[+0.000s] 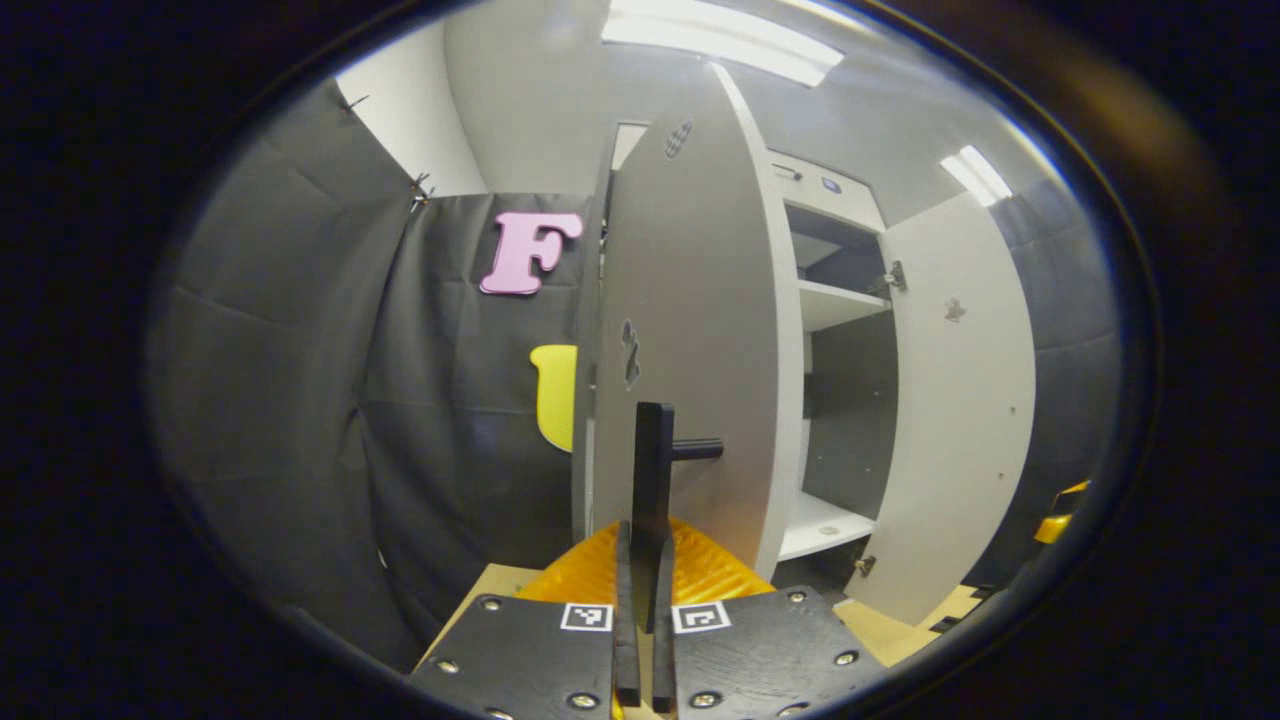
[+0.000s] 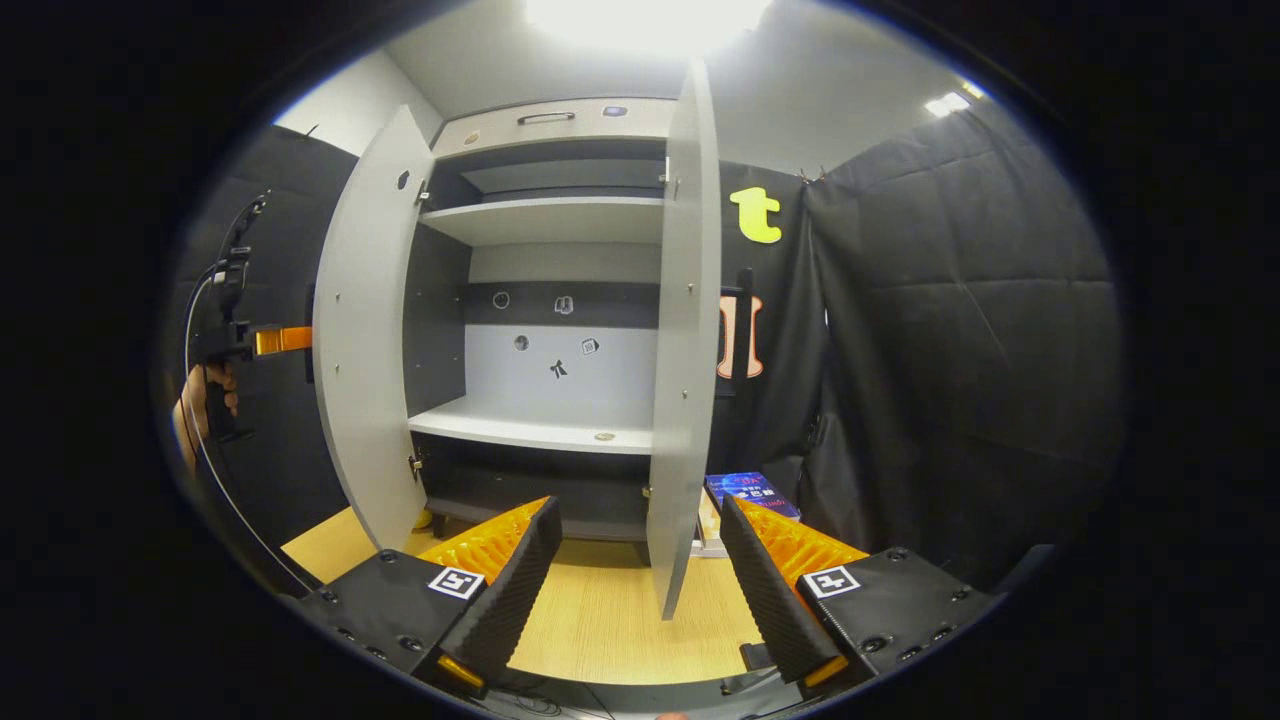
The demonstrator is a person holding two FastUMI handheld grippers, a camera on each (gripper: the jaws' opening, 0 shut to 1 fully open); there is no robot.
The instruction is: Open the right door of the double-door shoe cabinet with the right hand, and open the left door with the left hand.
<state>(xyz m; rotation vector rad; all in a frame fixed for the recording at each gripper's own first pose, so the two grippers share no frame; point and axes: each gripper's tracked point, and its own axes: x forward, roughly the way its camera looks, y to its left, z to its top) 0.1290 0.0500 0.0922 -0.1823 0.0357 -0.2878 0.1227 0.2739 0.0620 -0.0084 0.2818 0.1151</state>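
The shoe cabinet stands with both doors swung out. In the left gripper view the left door is nearly edge-on, and my left gripper is shut on its black vertical handle. The right door hangs open farther right. In the right gripper view my right gripper is open with nothing between its fingers, a short way in front of the right door's edge. That door's black handle pokes out behind it. The left door stands at the left, with a hand on the other gripper behind it.
Inside are white shelves and a dark back panel. A blue book lies on the wooden floor beside the cabinet's right foot. Black cloth walls close in on both sides.
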